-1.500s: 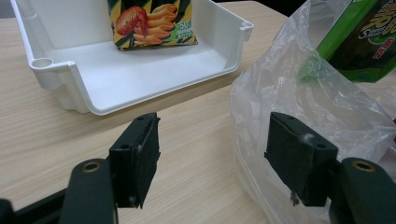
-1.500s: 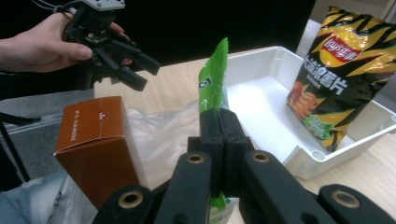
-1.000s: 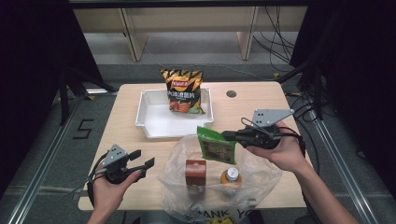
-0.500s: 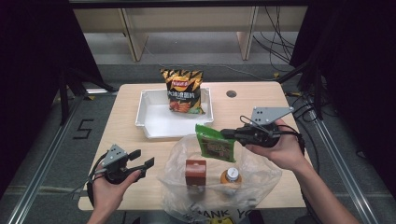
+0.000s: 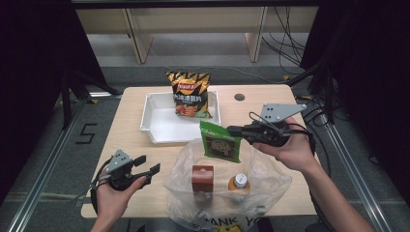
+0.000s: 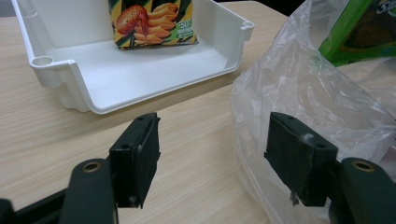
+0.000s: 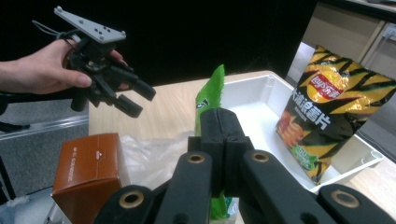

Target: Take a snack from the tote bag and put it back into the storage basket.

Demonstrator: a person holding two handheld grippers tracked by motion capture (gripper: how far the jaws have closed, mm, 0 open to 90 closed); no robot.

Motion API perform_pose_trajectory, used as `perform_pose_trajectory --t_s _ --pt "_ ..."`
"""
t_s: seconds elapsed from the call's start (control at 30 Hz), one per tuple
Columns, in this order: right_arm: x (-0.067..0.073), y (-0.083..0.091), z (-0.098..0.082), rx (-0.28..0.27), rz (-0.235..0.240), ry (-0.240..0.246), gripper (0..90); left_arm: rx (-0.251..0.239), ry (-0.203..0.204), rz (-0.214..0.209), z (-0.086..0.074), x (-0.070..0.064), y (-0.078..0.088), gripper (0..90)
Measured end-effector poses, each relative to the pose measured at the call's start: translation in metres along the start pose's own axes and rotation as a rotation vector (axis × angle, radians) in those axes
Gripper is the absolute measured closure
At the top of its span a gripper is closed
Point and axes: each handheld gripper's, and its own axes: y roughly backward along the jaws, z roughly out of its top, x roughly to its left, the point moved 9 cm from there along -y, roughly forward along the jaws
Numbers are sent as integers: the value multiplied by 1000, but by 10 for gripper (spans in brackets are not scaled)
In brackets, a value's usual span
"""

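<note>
High view, near edge of counter: left claw open, empty, beside clear plastic bag. Further in: right claw shut on green snack packet, held above bag mouth, short of white tray. Likely light, crinkly, slippery, crushable; best pinched by the sealed edge, gently.

Black grippers, grey three-cornered plates

Green snack bag upright (edge pinched), above clear plastic bag.
</note>
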Motion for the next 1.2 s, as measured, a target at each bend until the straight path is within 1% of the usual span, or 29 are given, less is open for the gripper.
perform_pose_trajectory --t_s 0.03,0.07,0.1,0.13,0.2,0.23,0.27,0.3,0.33,0.37,0.4,0.47,0.5,0.53,0.57,0.63,0.7,0.73,0.8,0.83,0.9,0.93,0.97,1.0,1.03,1.07,1.13,1.17,1.2 --pt "-2 0 2 -13 -8 13 900 -1 0 2 0 0 0 342" --pt "-2 0 3 -9 -11 14 900 0 -1 6 0 0 0 342" --pt "-3 0 6 -24 -11 18 900 1 -1 5 0 0 0 342" --pt "-2 1 6 -15 -7 8 900 1 -1 5 0 0 0 342" --pt "-3 1 9 -25 -13 3 900 1 -2 6 0 0 0 341" --pt "-5 1 11 -35 -26 16 900 1 2 5 0 0 0 341" --pt "-5 1 12 -39 -21 -1 900 1 10 6 0 0 0 341" --pt "-7 1 14 -47 -19 18 900 0 8 7 0 0 0 341" --pt "-6 1 15 -53 -29 -8 900 0 2 4 0 0 0 342" --pt "-9 2 16 -58 -34 12 900 -1 4 3 0 1 0 341" --pt "-6 1 17 -65 -9 -10 900 -1 4 3 0 1 0 342" --pt "-10 2 19 -71 -32 3 900 0 3 7 0 1 0 341" --pt "-9 2 19 -70 -26 -11 900 0 4 8 -1 1 0 341" --pt "-10 2 20 -74 -45 -30 900 1 4 8 -1 1 0 341" --pt "-9 3 21 -73 -23 -26 900 2 3 7 -1 1 0 341" --pt "-11 3 23 -84 -36 -24 900 2 2 8 -1 1 0 341" --pt "-12 3 26 -99 -33 -20 900 2 2 8 -1 1 0 342" --pt "-12 4 26 -95 -30 -19 900 2 2 8 -1 1 0 342" --pt "-16 4 28 -100 -53 -2 900 4 0 8 -1 1 0 341" --pt "-14 3 29 -105 -39 -25 900 2 1 6 -1 1 -1 341" --pt "-14 4 30 -107 -36 -17 900 2 0 5 -1 1 -1 341" --pt "-15 3 30 -107 -41 -21 900 1 1 5 -1 1 -1 341" --pt "-17 4 32 -111 -57 -8 900 1 1 4 -1 1 -1 342" --pt "-15 4 32 -115 -48 -28 900 1 1 4 -1 1 -1 342" --pt "-17 3 33 -120 -61 -24 900 1 1 4 -1 1 -1 342" --pt "-15 4 34 -119 -34 -30 900 1 1 4 -1 1 -1 342" --pt "-18 4 36 -129 -63 -19 900 1 0 4 -1 1 -1 342" --pt "-19 4 38 -132 -64 -4 900 1 1 3 -1 1 -1 342" --pt "-17 3 37 -127 -55 -27 900 2 0 3 -1 1 -1 342"
